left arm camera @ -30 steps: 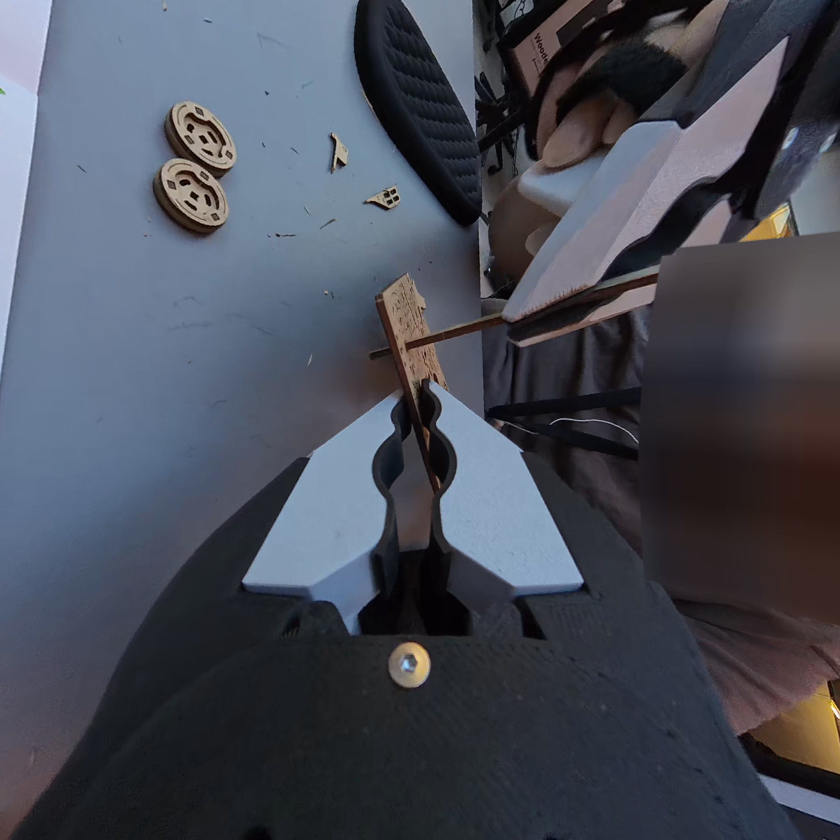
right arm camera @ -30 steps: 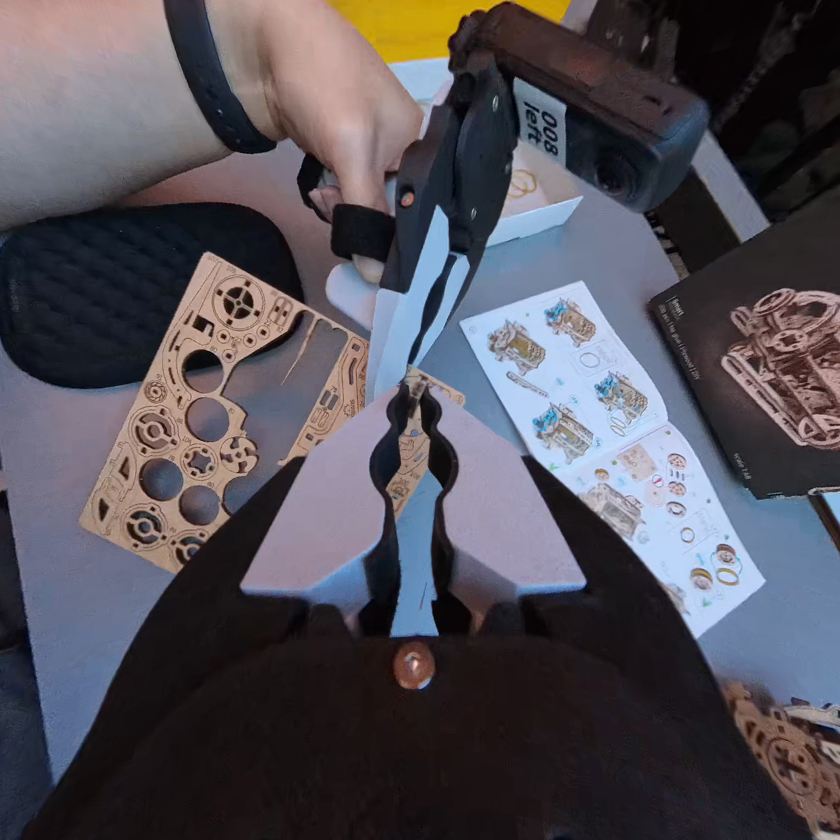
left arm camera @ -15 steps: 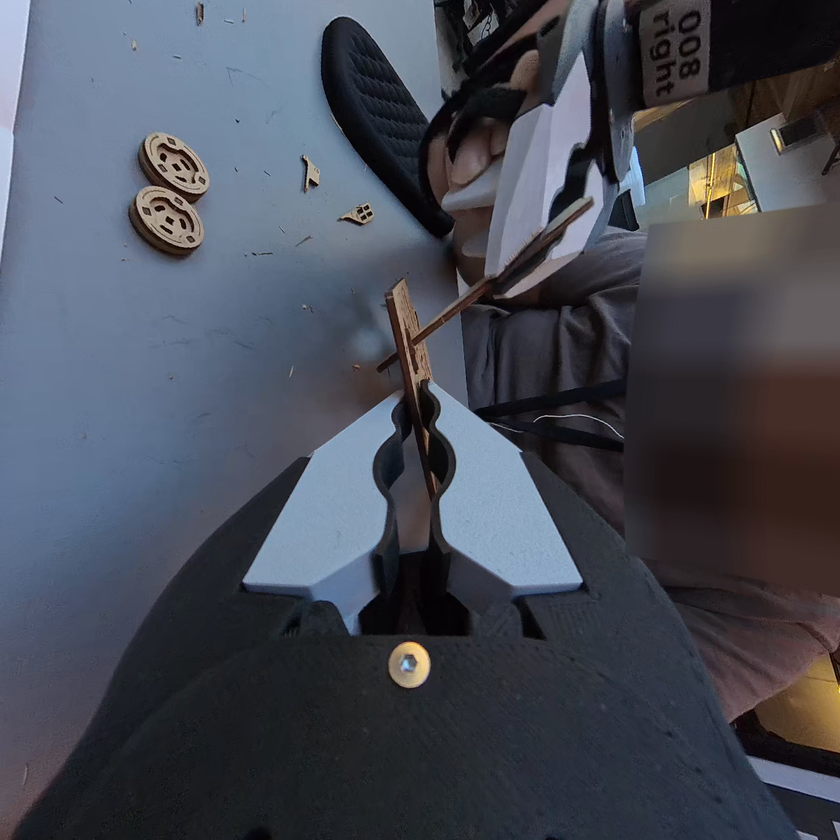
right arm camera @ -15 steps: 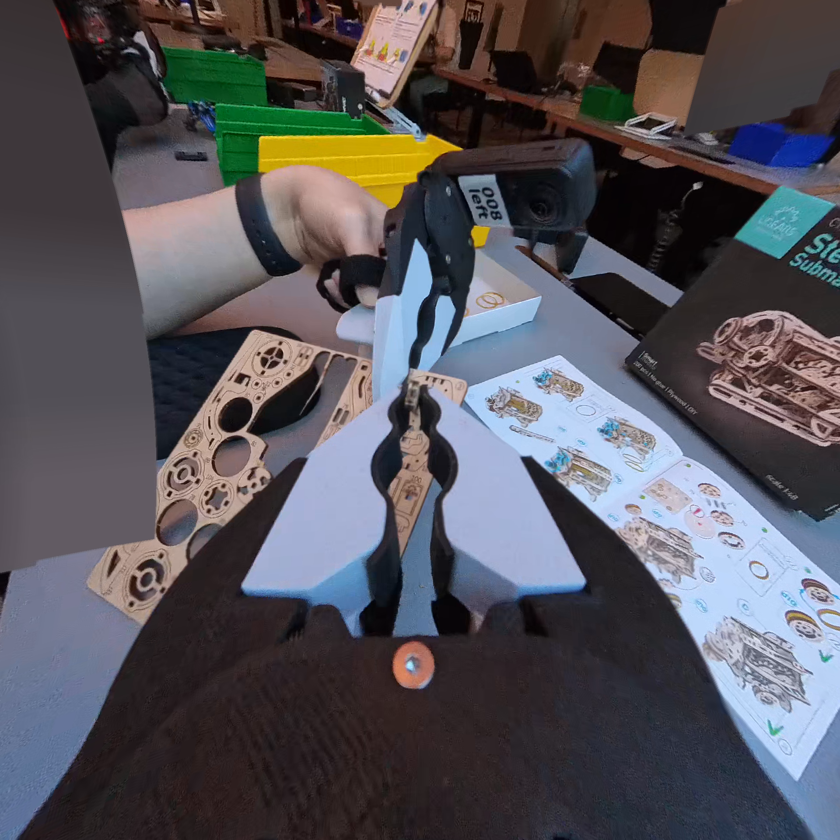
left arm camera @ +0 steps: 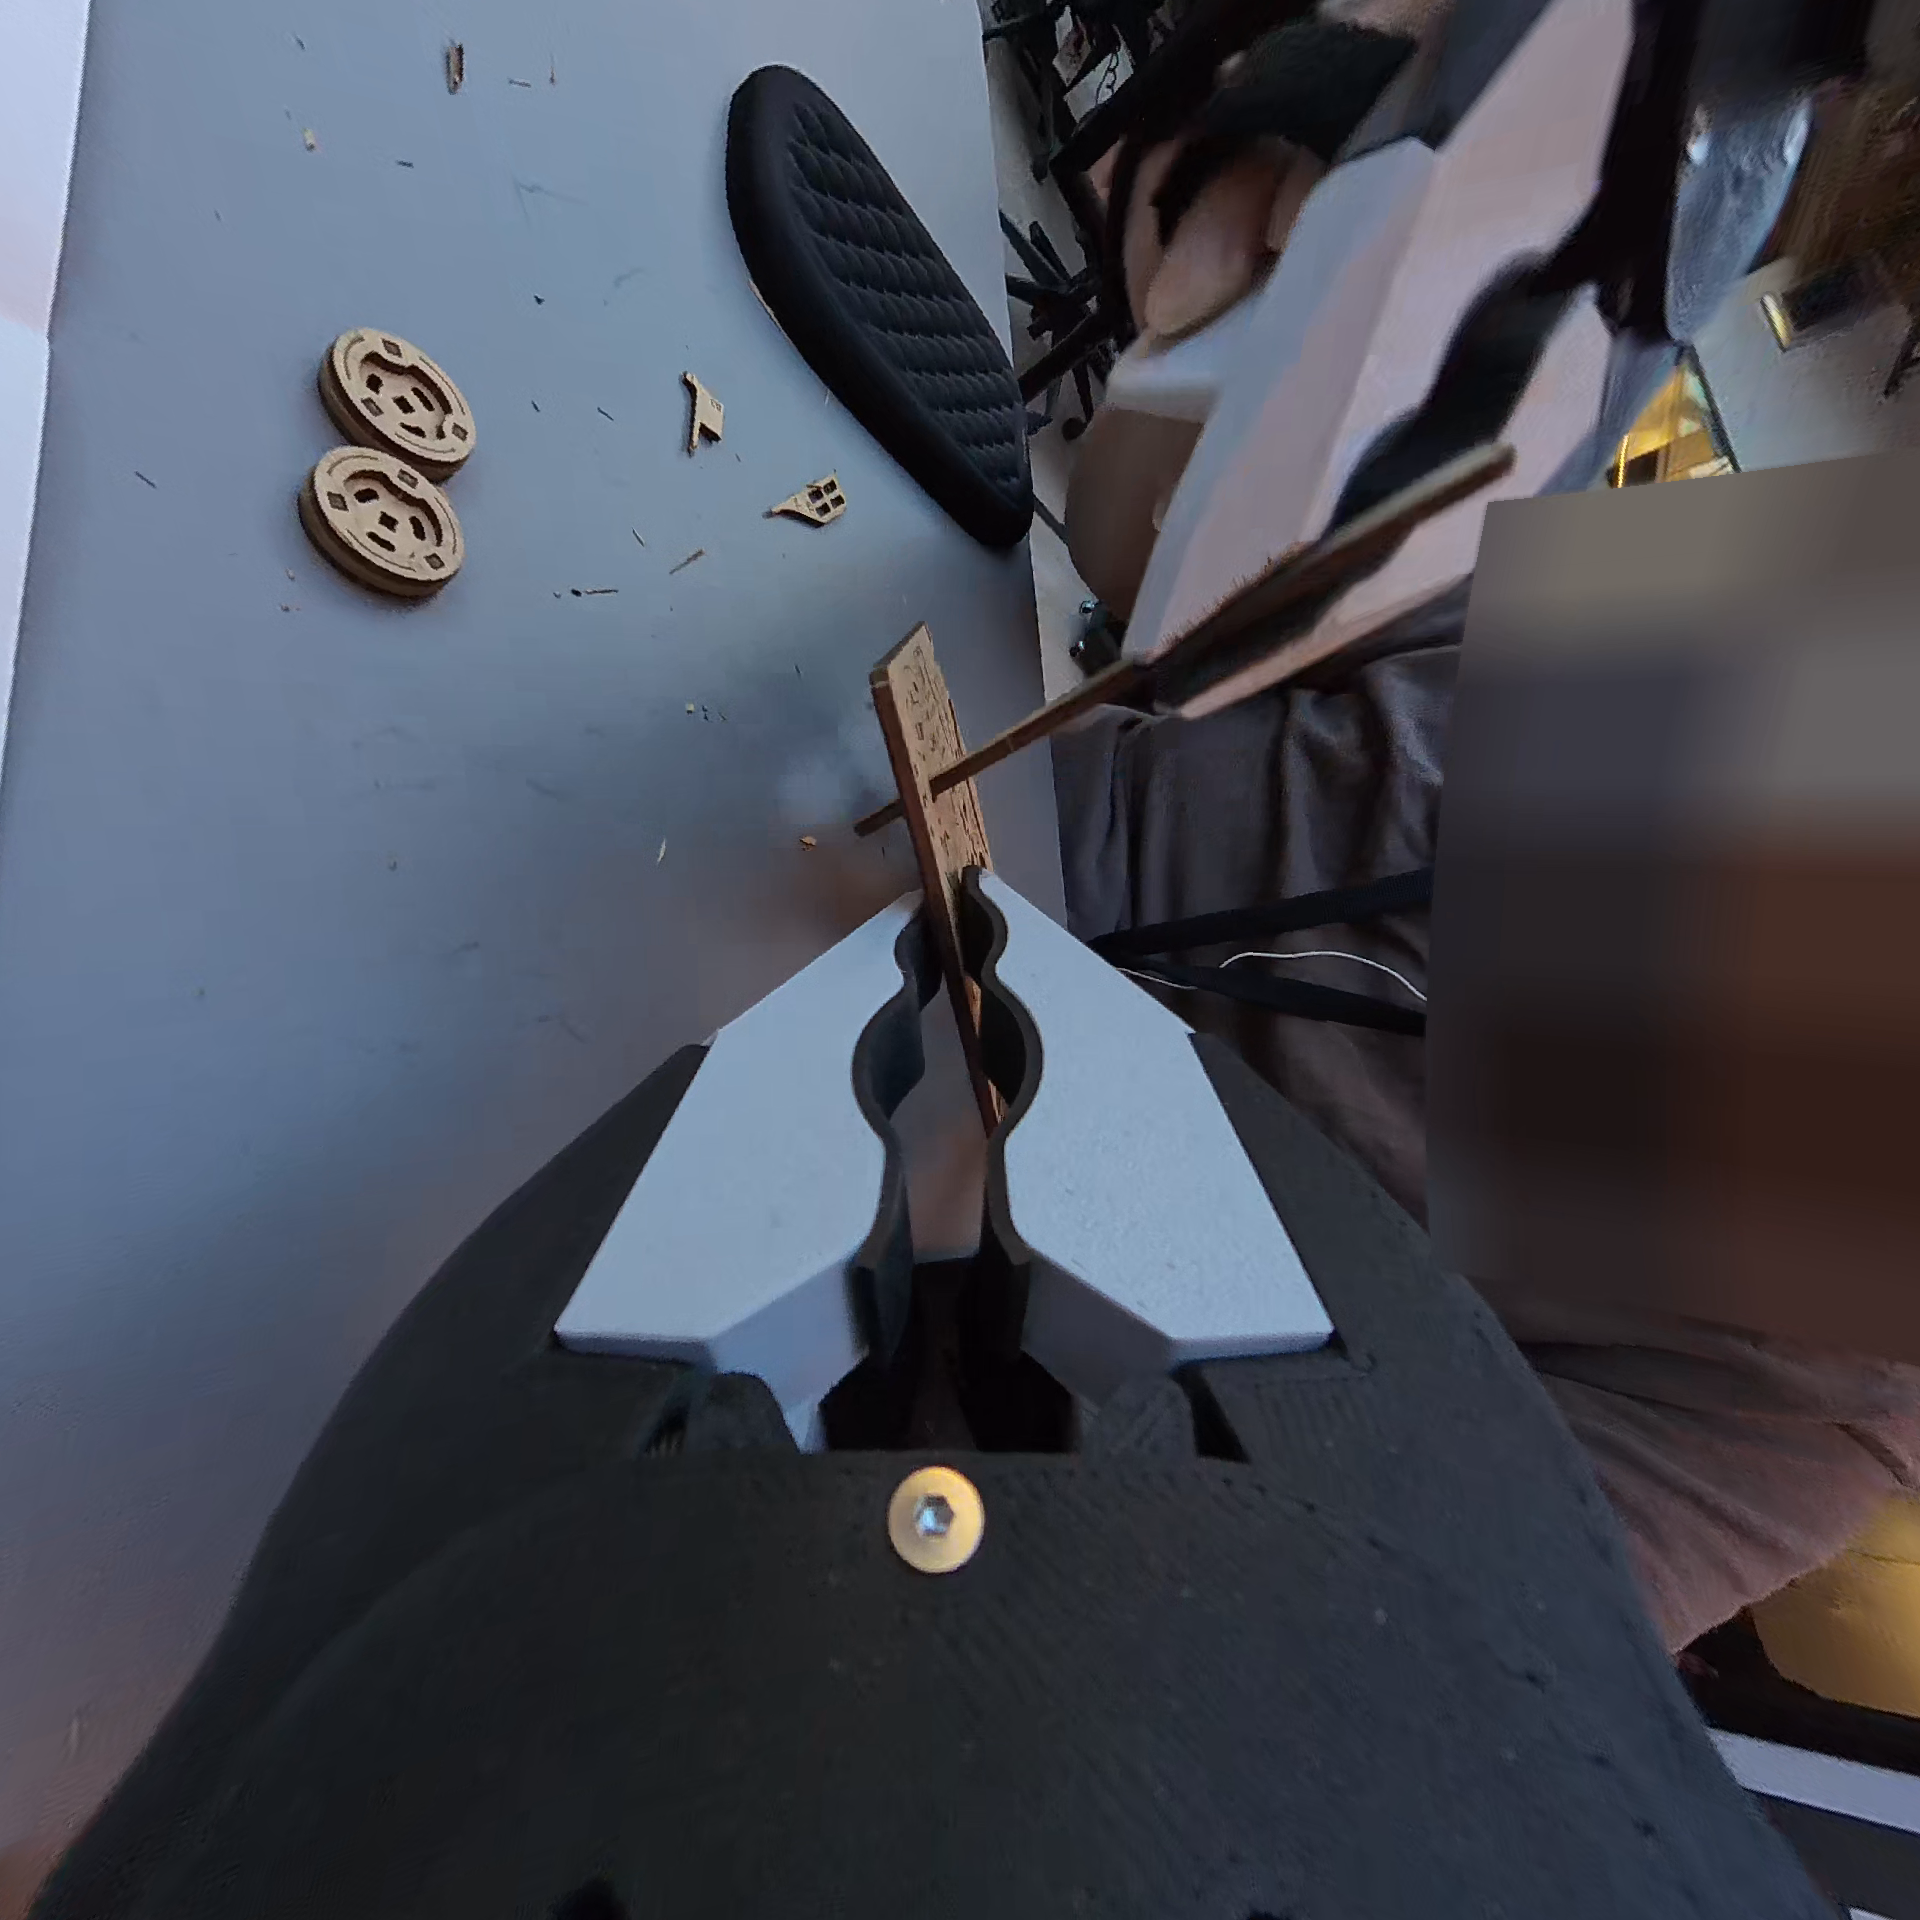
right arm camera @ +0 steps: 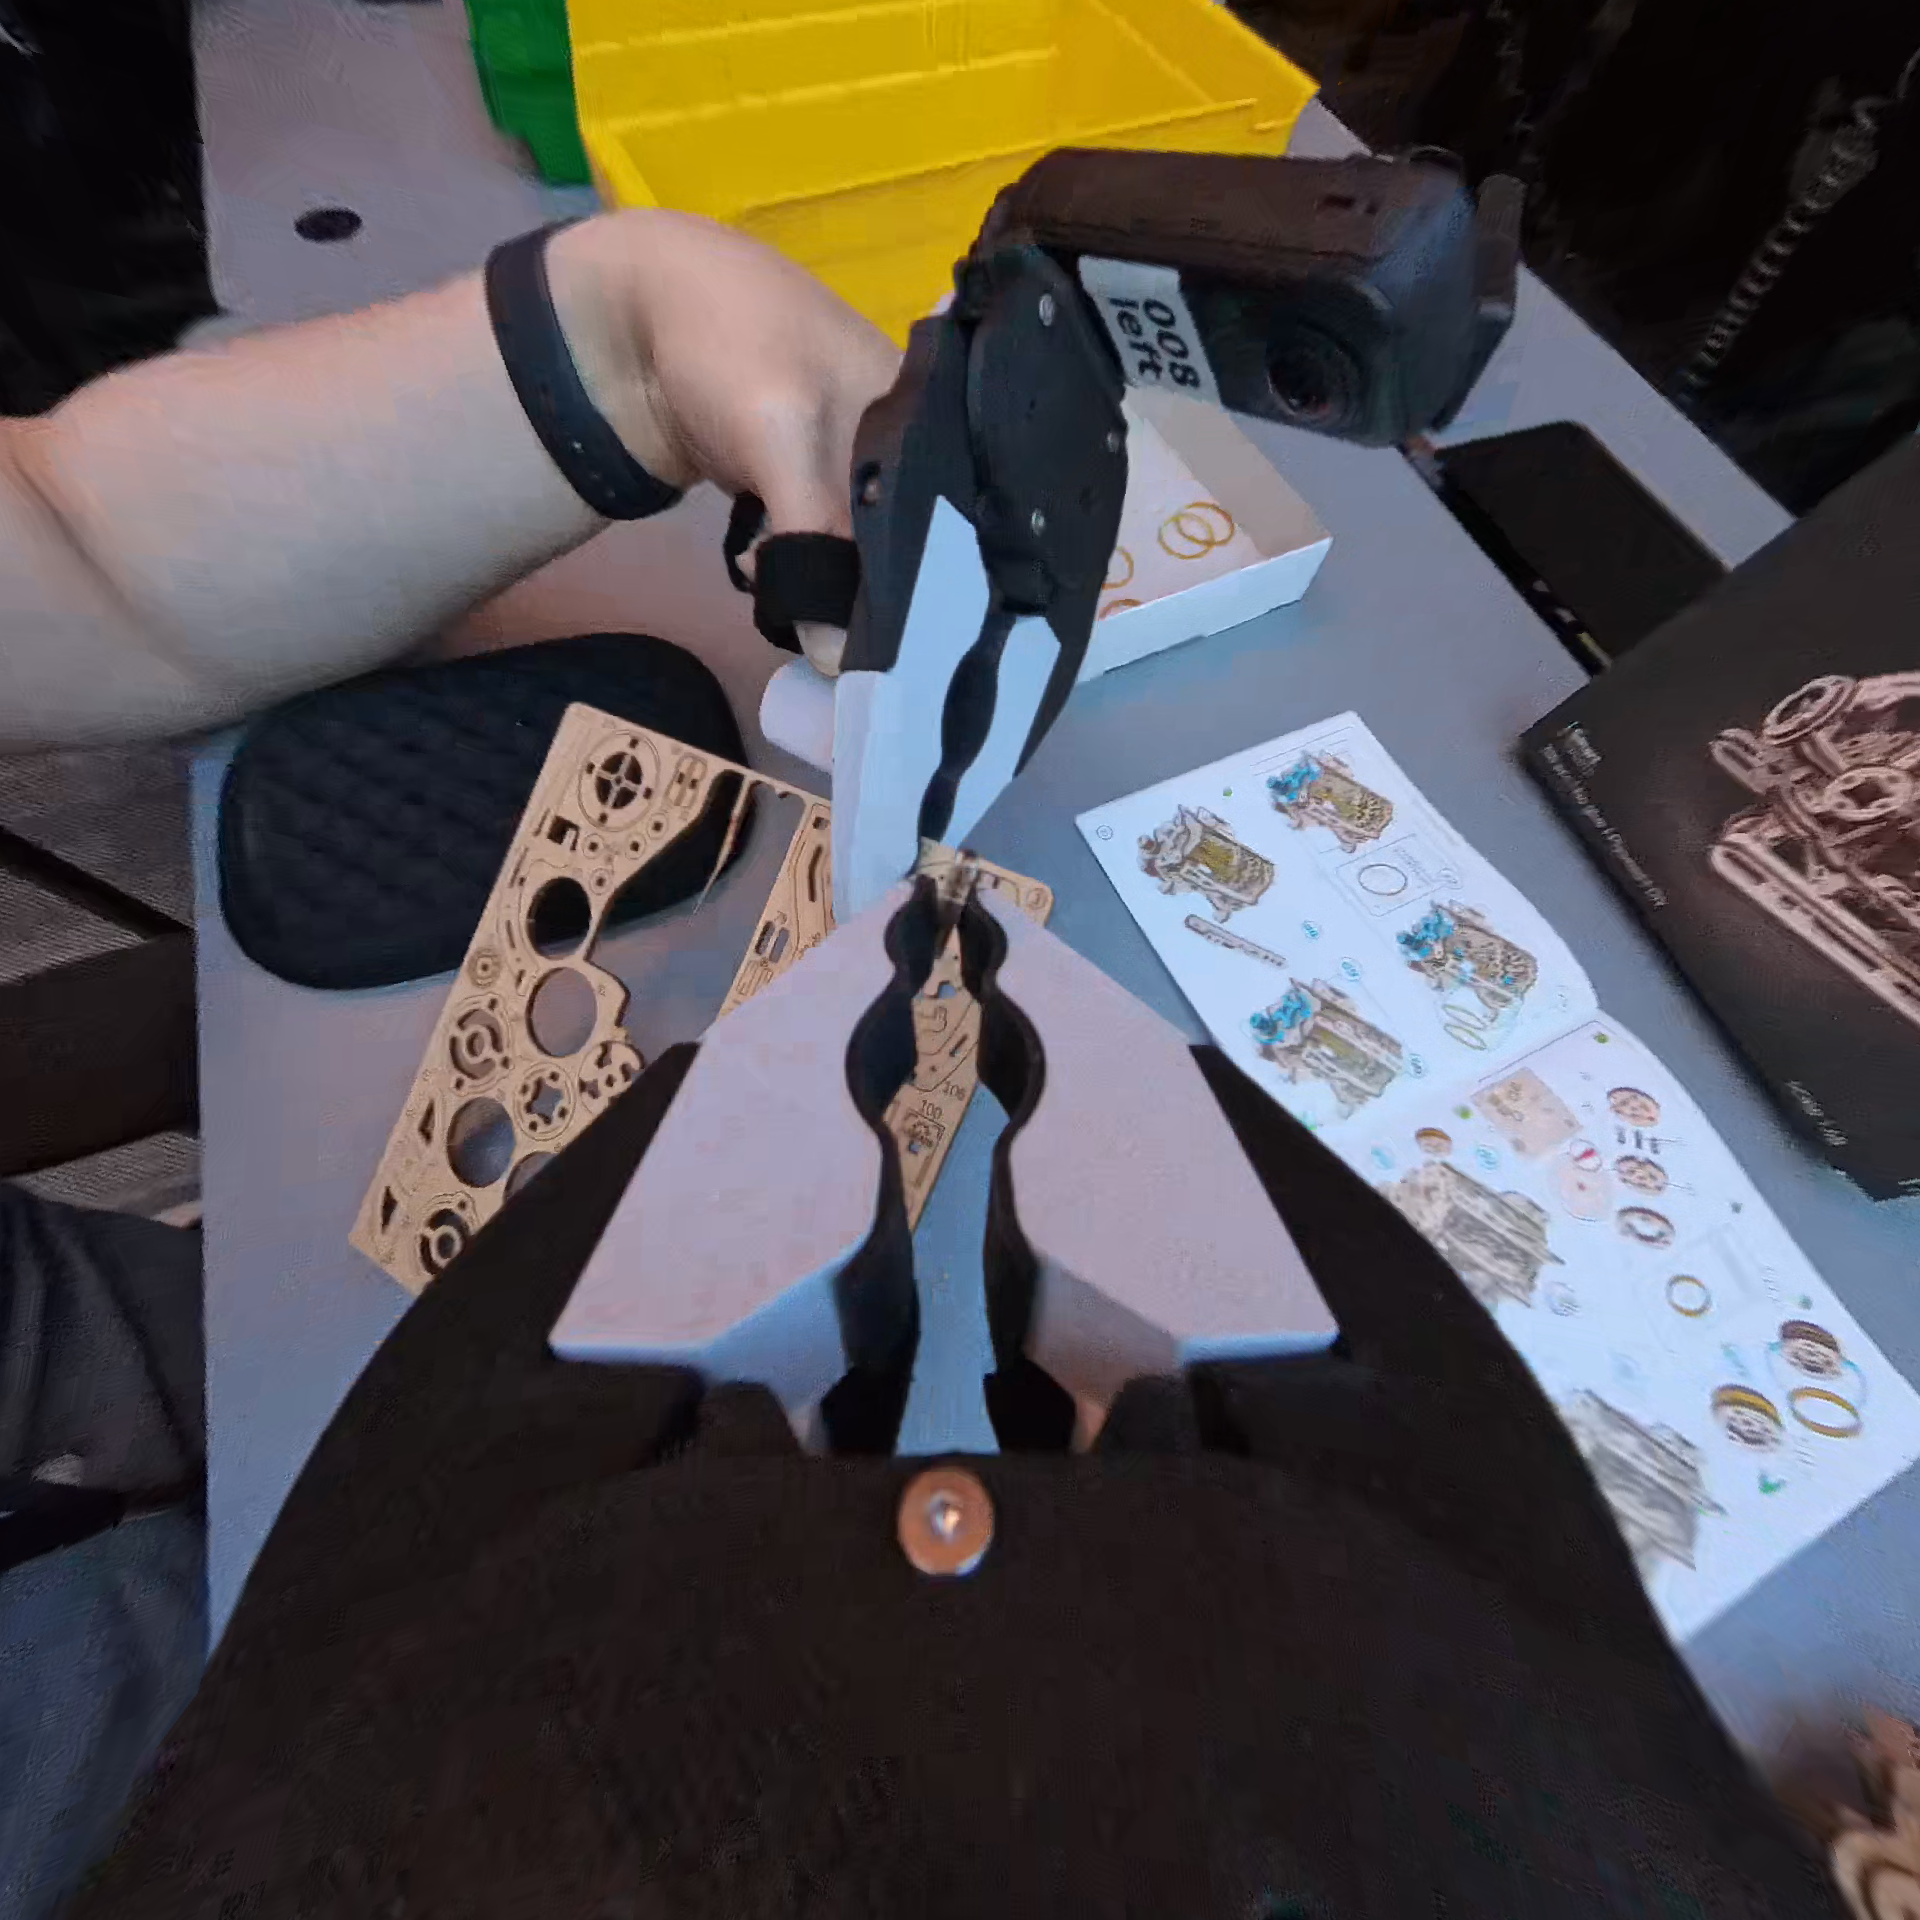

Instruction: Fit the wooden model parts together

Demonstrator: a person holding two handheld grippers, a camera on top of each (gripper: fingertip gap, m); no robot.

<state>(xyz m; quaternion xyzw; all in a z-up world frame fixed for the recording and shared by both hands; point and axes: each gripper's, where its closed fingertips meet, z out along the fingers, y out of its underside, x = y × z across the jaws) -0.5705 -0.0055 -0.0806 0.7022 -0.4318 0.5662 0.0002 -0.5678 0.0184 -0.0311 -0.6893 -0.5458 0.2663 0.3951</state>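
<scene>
Wood plate: flat wooden plate (left arm camera: 928,748) is clamped edge-on between the closed jaws of the left gripper (left arm camera: 943,896), sticking out past the tips above the grey table (left arm camera: 312,935).
Wood rod: thin wooden rod (left arm camera: 1049,727) passes through the plate; short end pokes out on the plate's left, long end runs up-right into the right gripper (left arm camera: 1174,675), which is pinched shut on it.
Change vs 0.5 s ago: right gripper sits closer and larger in the left wrist view; rod and plate still mated, both grips unchanged.
Left view only: two wooden discs (left arm camera: 387,457) touching each other at far left, wood scraps, black pad (left arm camera: 883,301).
Right view only: left gripper (right arm camera: 940,831) tip to tip with the right gripper (right arm camera: 940,899), punched part sheet (right arm camera: 540,997), instruction leaflet (right arm camera: 1455,1039), white tray (right arm camera: 1226,592), dark box (right arm camera: 1766,831), yellow bin (right arm camera: 883,114); the joint itself is hidden by the tips.
</scene>
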